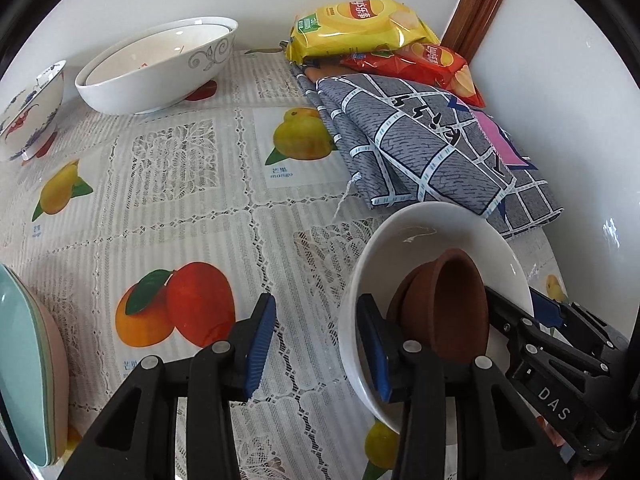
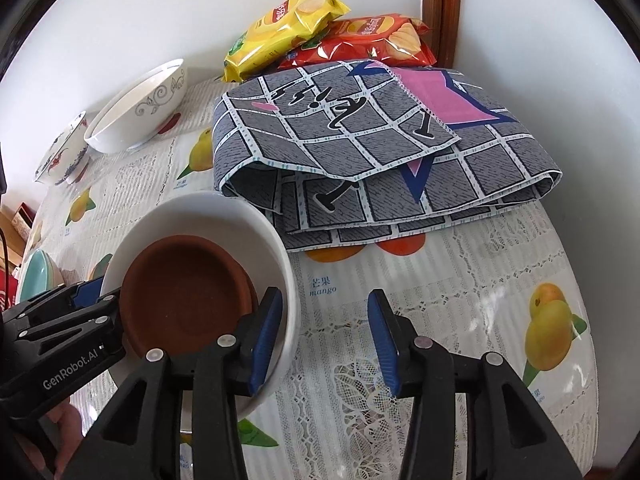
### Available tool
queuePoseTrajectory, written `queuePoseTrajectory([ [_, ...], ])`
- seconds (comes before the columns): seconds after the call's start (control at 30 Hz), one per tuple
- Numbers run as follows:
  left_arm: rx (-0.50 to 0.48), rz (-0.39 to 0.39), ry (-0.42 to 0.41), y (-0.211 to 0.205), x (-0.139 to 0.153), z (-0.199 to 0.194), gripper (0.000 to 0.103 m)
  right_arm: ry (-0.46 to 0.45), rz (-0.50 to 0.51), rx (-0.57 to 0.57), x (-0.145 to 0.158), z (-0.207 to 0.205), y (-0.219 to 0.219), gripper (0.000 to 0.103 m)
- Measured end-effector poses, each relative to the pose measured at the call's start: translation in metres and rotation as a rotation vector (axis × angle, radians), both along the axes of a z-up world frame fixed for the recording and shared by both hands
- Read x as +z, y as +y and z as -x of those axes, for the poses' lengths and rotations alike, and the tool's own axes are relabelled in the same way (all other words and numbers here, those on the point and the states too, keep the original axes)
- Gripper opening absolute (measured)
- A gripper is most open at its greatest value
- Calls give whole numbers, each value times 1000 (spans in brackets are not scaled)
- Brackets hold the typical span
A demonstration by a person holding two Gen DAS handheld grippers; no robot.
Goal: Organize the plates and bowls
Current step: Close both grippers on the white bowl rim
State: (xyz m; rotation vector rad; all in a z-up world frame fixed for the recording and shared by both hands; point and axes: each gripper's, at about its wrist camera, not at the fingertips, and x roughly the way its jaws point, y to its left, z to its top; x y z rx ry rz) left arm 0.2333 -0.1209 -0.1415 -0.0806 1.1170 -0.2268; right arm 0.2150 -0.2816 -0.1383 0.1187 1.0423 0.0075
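The table (image 1: pixel 192 208) under me wears a lace-patterned cloth printed with mangoes. A folded grey grid-patterned cloth (image 2: pixel 360 152) lies at the far right, with a yellow crisp packet (image 2: pixel 280 28) and a red crisp packet (image 2: pixel 368 40) behind it against the wall. Far left, a large white bowl with grey scrollwork (image 1: pixel 160 68) holds another white bowl nested inside, and a blue-and-red painted bowl (image 1: pixel 32 112) stands just beside it. Pastel plates (image 1: pixel 28 368) are stacked at my left edge.

Near me sits the white bowl (image 2: pixel 248 224), with brown clay saucers (image 2: pixel 188 300) stacked inside it. My left jaws (image 1: pixel 316 344) are parted, straddling the bowl's left rim without pinching it. My right jaws (image 2: pixel 324 340) are likewise parted around the right rim, one pad inside by the saucers, one outside.
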Motion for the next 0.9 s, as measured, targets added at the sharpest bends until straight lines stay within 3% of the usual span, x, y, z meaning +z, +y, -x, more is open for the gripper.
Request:
queuePoseTrajectory([
  [0.43, 13, 9, 16, 1, -4, 0, 39, 18, -34, -4, -2, -1, -3, 44],
  [0.53, 4, 14, 13, -1, -4, 1, 33, 19, -47, -11, -2, 0, -4, 44],
  [0.6, -5, 15, 7, -4, -3, 2, 27, 11, -50, -6, -1, 1, -1, 41],
  [0.67, -15, 17, -2, -8, -1, 5, 16, 7, -86, 4, -1, 2, 1, 22],
  [0.73, -16, 18, -6, -11, 0, 6, 11, 7, -118, 15, 1, 4, 5, 12],
  [0.9, -1, 31, -15, -7, 1, 11, 10, 13, -78, -4, 4, 9, 14, 12],
])
